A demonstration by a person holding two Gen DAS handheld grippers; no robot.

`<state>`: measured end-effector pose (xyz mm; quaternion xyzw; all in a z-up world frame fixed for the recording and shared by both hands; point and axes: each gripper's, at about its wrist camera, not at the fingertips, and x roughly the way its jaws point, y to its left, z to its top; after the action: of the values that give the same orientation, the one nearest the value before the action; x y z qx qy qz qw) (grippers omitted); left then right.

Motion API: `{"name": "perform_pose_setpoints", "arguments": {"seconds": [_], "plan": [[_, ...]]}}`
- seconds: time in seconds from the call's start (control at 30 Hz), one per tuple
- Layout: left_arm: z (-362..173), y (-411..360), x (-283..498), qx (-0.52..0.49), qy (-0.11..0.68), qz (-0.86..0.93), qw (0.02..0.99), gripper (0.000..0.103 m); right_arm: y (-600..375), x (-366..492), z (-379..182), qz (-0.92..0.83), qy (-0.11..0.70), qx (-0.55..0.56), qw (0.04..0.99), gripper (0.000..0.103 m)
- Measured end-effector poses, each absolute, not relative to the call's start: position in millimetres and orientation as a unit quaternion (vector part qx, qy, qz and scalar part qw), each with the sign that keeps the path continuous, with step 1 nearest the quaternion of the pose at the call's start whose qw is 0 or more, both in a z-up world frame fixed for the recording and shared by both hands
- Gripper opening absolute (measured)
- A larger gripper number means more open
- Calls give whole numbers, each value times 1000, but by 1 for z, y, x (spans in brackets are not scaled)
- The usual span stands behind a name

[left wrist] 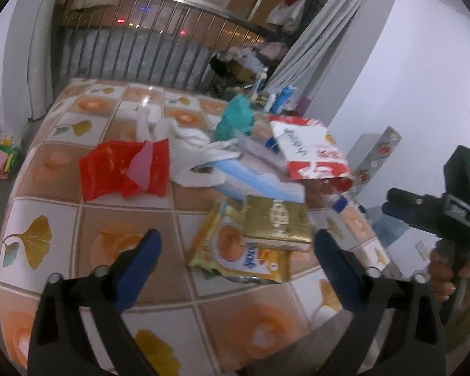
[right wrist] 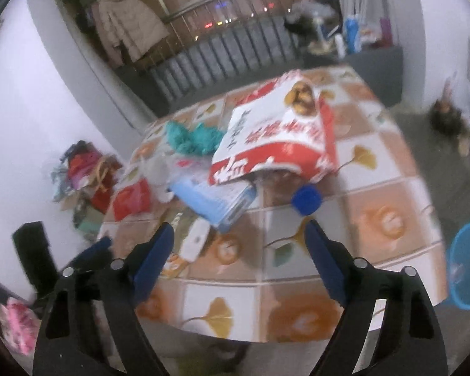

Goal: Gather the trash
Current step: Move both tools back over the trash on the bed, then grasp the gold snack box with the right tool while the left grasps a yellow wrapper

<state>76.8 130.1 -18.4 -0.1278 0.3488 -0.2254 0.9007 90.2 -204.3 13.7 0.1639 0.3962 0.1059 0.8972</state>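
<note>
Litter lay heaped mid-table: a gold foil packet (left wrist: 277, 224) rested atop a yellow snack wrapper (left wrist: 235, 255), nearest your left gripper (left wrist: 236, 252). You held both jaws wide and empty, your right gripper (right wrist: 238, 244) facing a blue bottle cap (right wrist: 307, 200), presumably approaching.

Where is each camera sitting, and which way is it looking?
Left wrist: on the open left gripper, facing a gold foil box on the tiled-pattern table; the person's right hand shows.
Right wrist: on the open right gripper, facing a round blue bottle cap.
Shared: the big red-and-white paper bag and the table.
</note>
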Motion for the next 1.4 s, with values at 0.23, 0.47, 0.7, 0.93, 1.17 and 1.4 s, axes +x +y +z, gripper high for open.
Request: {"name": "perform_pose_setpoints", "arguments": {"seconds": [0.23,0.47,0.7,0.93,1.17,1.4], "plan": [[-41,113,95,-82,401,-203,889,66,-191,100,11,123,411,177,886,77],[-52,103,96,-49,420,-185,887,32,-181,104,4,141,418,178,880,74],[-54,116,94,-86,429,-191,879,12,-169,104,-3,171,429,190,867,70],[-51,127,77,-77,434,-178,880,11,-133,108,-5,219,442,134,859,69],[-52,139,72,-76,438,-166,880,11,-81,128,-13,273,451,44,848,77],[-53,141,73,-83,438,-166,880,11,-35,154,-35,286,466,-37,837,80]]}}
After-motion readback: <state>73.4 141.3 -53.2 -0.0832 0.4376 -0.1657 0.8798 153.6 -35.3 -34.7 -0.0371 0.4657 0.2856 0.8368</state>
